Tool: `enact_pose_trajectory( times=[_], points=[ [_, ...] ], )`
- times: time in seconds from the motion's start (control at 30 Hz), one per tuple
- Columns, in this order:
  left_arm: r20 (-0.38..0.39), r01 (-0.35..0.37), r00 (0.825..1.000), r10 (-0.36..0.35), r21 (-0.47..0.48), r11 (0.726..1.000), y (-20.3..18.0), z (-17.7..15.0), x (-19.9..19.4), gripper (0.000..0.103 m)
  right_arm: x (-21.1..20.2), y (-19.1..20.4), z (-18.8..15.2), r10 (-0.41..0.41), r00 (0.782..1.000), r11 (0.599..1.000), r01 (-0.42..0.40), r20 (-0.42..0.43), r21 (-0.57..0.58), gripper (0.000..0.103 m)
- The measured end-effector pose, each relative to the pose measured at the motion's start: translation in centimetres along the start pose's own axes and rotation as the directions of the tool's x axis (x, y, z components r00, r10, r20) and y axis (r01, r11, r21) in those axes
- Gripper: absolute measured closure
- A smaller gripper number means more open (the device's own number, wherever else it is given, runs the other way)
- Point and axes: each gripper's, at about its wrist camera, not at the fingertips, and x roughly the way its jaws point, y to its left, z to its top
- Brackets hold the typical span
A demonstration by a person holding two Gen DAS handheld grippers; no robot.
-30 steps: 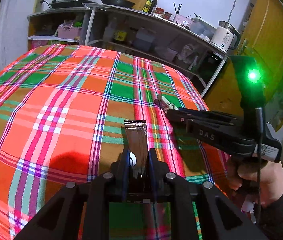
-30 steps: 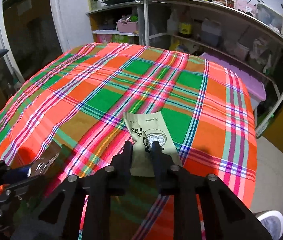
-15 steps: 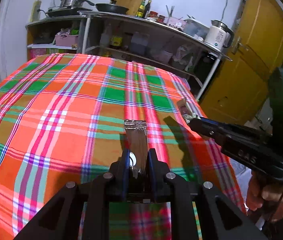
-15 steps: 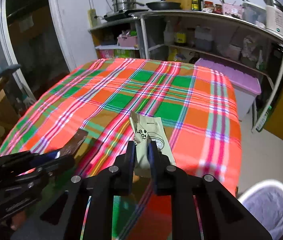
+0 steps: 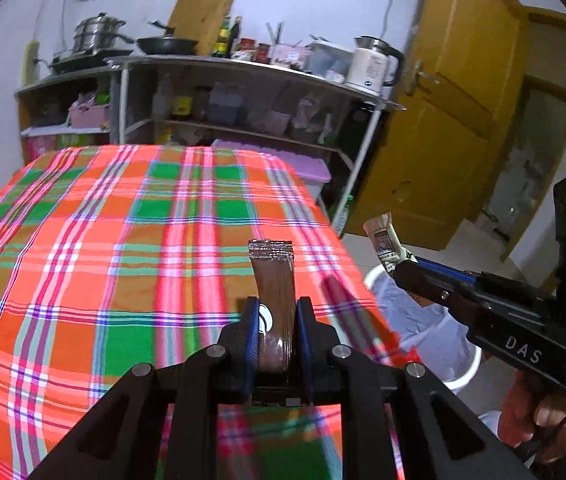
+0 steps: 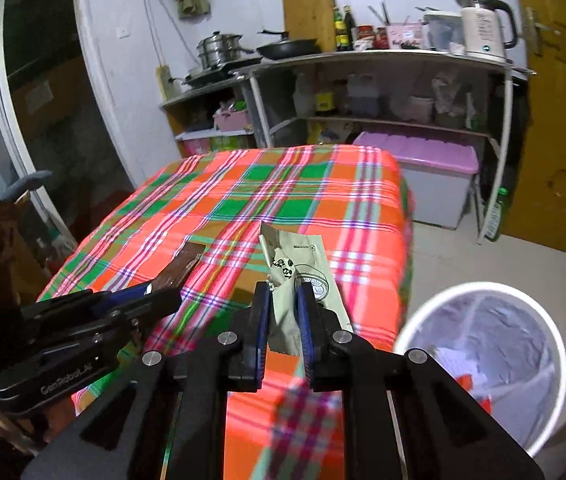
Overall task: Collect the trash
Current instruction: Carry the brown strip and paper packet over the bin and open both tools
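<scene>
Left tool (image 5: pixel 277 320): clenched on brown wrapper (image 5: pixel 274 268) — sticking out ahead, above the desk (image 5: pixel 83 240).
Right tool (image 6: pixel 283 308): clenched on pale green packet (image 6: pixel 303 264) — white bin (image 6: pixel 483 364) down to its right.

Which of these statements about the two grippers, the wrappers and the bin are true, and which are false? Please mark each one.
1. The left gripper holds a brown wrapper. True.
2. The right gripper is open and holds nothing. False: it is shut on a pale green wrapper.
3. A white bin with a liner stands on the floor beside the table. True.
4. The pale green wrapper already lies inside the bin. False: it is still between the right gripper's fingers.
5. A kettle stands on the top shelf behind the table. True.
</scene>
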Motion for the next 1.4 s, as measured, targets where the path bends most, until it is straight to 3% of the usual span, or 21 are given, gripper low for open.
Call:
enact_pose_trajectory(
  times=[0.6, 1.4],
  points=[
    [-0.038, 0.106, 0.994, -0.102, 0.123, 0.987, -8.4, -0.4, 1.0, 0.085, -6.6, -6.0, -3.2, -0.109, 0.992, 0.987, 0.102, 0.056, 0.121, 0.088],
    [-0.116, 0.185, 0.979, -0.165, 0.190, 0.964, -14.3, -0.4, 6.2, 0.085, -8.2, -12.2, -5.3, -0.201, 0.979, 0.955, 0.188, 0.033, 0.227, 0.088]
  ],
)
